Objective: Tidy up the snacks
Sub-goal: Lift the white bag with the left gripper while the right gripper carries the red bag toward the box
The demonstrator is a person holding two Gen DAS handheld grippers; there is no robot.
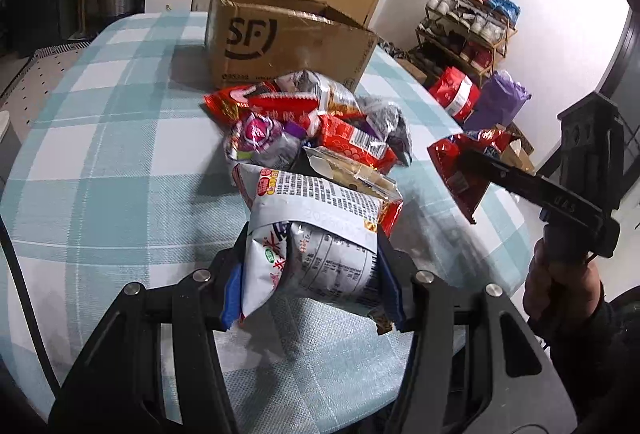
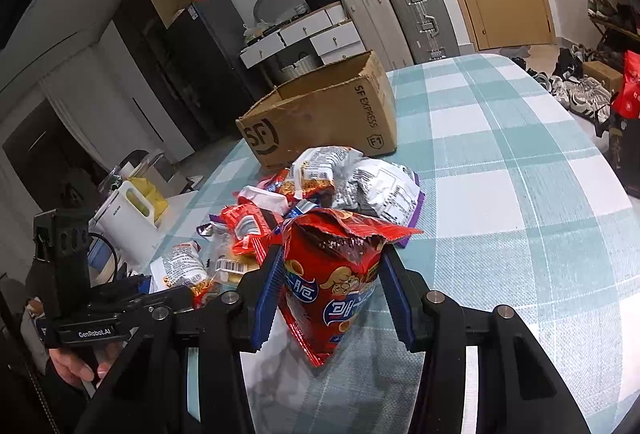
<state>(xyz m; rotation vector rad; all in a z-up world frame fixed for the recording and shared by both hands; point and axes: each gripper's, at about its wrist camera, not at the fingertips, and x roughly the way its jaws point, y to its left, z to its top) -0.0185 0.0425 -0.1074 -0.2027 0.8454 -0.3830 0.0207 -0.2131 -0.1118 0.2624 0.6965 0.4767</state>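
Observation:
A heap of snack packets lies on the checked tablecloth in front of an open SF cardboard box. My left gripper is shut on a white and grey snack packet, held above the cloth. My right gripper is shut on a red snack packet with a cartoon figure, also lifted off the table. In the left wrist view the right gripper holds that red packet to the right of the heap. The box stands behind the heap in the right wrist view too.
The table wears a blue and white checked cloth. A white kettle stands near the table's left edge. Suitcases, white drawers and a door are behind. A shoe rack and bags sit on the floor at right.

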